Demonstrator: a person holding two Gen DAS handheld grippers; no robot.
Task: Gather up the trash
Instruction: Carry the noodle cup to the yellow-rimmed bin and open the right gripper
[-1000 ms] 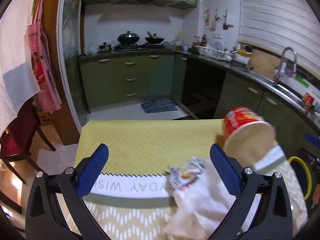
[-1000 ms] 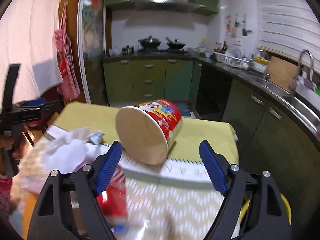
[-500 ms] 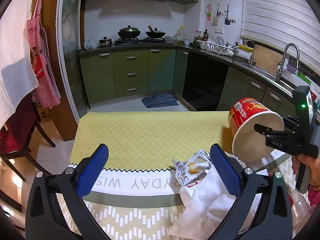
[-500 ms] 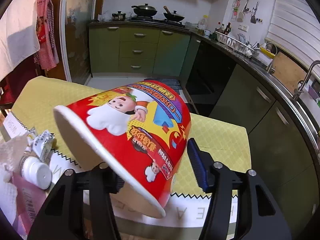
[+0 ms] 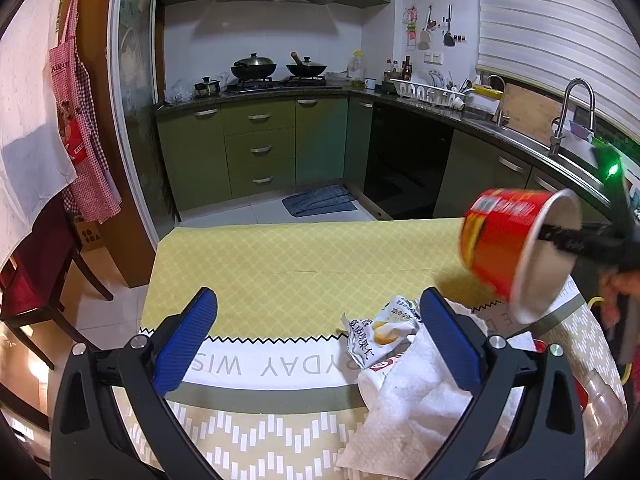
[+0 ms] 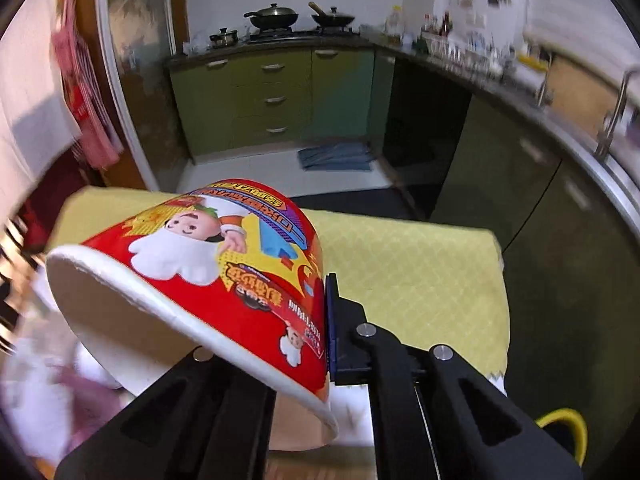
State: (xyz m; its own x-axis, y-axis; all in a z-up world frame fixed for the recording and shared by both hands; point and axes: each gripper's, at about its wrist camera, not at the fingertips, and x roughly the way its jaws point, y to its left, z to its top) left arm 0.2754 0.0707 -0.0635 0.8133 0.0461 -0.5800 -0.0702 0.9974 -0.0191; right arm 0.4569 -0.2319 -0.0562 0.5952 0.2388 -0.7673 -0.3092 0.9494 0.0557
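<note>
A red paper noodle cup (image 6: 224,264) hangs tilted over the yellow tablecloth (image 6: 408,268), mouth down and towards me. My right gripper (image 6: 322,340) is shut on its wall near the rim: one blue pad (image 6: 332,320) presses outside, the other finger is hidden inside. The left wrist view shows the same cup (image 5: 504,248) at the right with a black finger in its mouth. My left gripper (image 5: 316,344) stands open and holds nothing. A crumpled snack wrapper (image 5: 380,332) and a white tissue (image 5: 416,396) lie by its right finger.
A clear plastic bottle (image 5: 600,400) and a red item lie at the table's near right. A person's hand (image 5: 616,292) holds the right gripper. A dark red chair (image 5: 32,280) stands left of the table. Green cabinets (image 5: 256,148) and a floor mat (image 5: 320,204) lie beyond.
My right gripper came up to the cup and shut on its wall, one finger going inside. The cup tipped and shifted right in the left wrist view. The left gripper stayed put.
</note>
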